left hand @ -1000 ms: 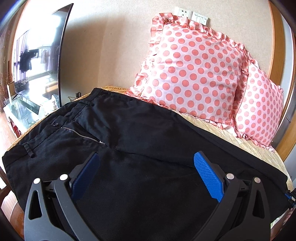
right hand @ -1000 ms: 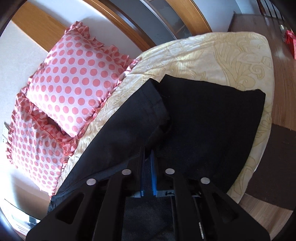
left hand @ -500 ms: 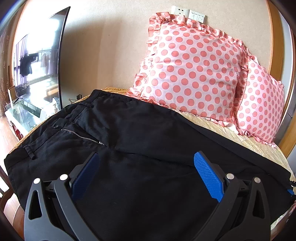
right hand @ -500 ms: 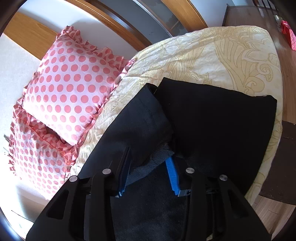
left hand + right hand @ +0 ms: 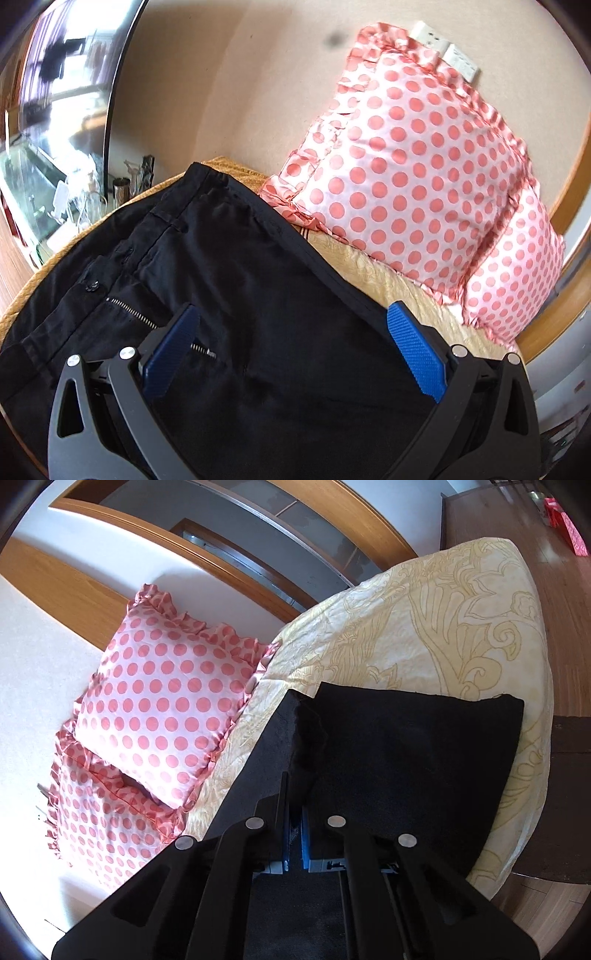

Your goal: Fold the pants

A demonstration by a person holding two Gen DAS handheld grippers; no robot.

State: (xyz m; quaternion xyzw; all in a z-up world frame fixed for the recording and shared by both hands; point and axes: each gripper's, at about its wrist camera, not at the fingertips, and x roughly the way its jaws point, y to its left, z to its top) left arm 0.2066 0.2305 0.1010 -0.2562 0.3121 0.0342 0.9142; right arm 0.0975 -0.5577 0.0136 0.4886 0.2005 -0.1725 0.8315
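Yellow patterned bedspread [image 5: 461,602] bearing your black pants [image 5: 258,295] spread flat, two pink polka-dot pillows [image 5: 413,177] beside them, your left gripper [image 5: 291,332] fingers wide apart above the fly, your right gripper [image 5: 293,823] clamped on pant-leg fabric.

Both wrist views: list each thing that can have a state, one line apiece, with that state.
pants: spread flat on the bed, fly unzipped, waist button undone, legs not yet folded.
left tool: open, over the crotch area, gripping nothing.
right tool: shut on pants fabric near the leg ends.
polka-dot pillows: propped upright against the wall.
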